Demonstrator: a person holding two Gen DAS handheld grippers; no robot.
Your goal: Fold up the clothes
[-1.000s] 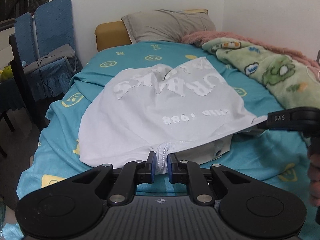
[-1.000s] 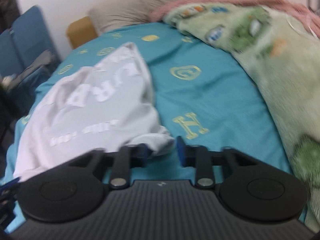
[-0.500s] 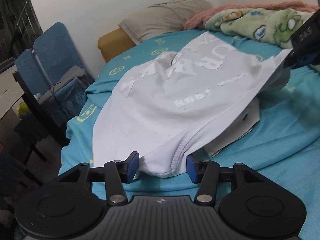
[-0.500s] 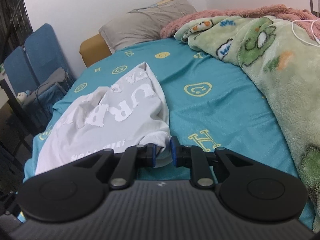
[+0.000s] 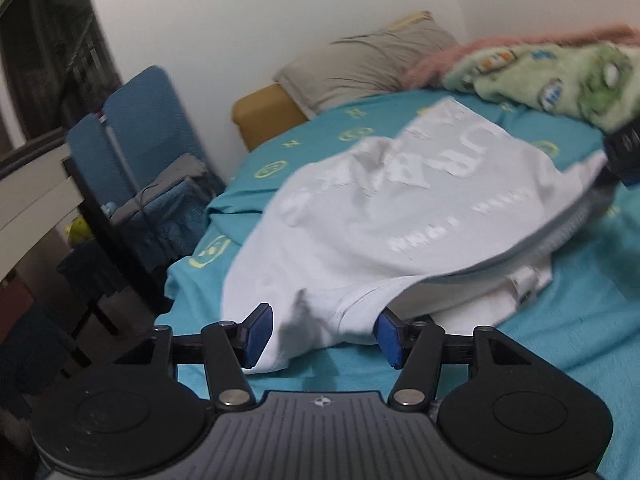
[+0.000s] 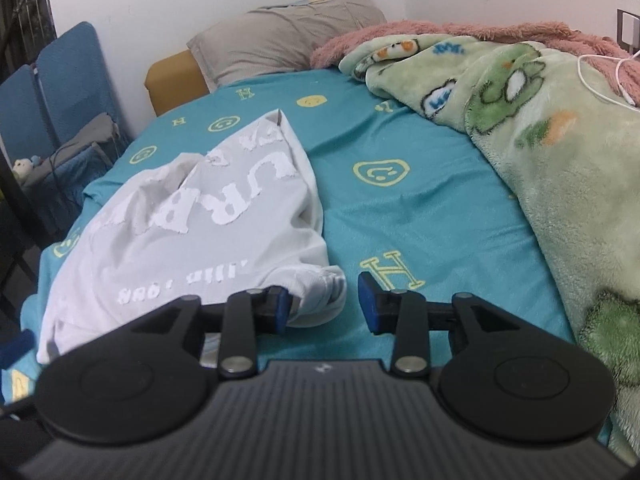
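Note:
A white T-shirt [image 5: 400, 216] with raised white lettering lies rumpled on the teal bed sheet [image 5: 580, 320], its near hem doubled over. My left gripper [image 5: 323, 334] is open at the near hem, and a fold of the shirt lies between its blue pads [image 5: 258, 334]. In the right wrist view the same T-shirt [image 6: 192, 220] spreads to the left. My right gripper [image 6: 323, 306] is open at its bunched right corner, which rests against the left pad [image 6: 280, 308]. The right gripper's dark body [image 5: 626, 148] shows at the left wrist view's right edge, beside the shirt's raised corner.
A green cartoon blanket [image 6: 540, 152] over a pink one [image 6: 400, 36] fills the bed's right side, with a white cable [image 6: 604, 84] on it. A grey pillow [image 6: 288, 36] lies at the head. Blue chairs [image 5: 132, 128] with clothes stand beyond the bed's left edge.
The left gripper, shut on the hem a second ago, has opened wide. The right gripper shut on the shirt's corner half a second ago and now stands open. The shirt's near edge has shifted.

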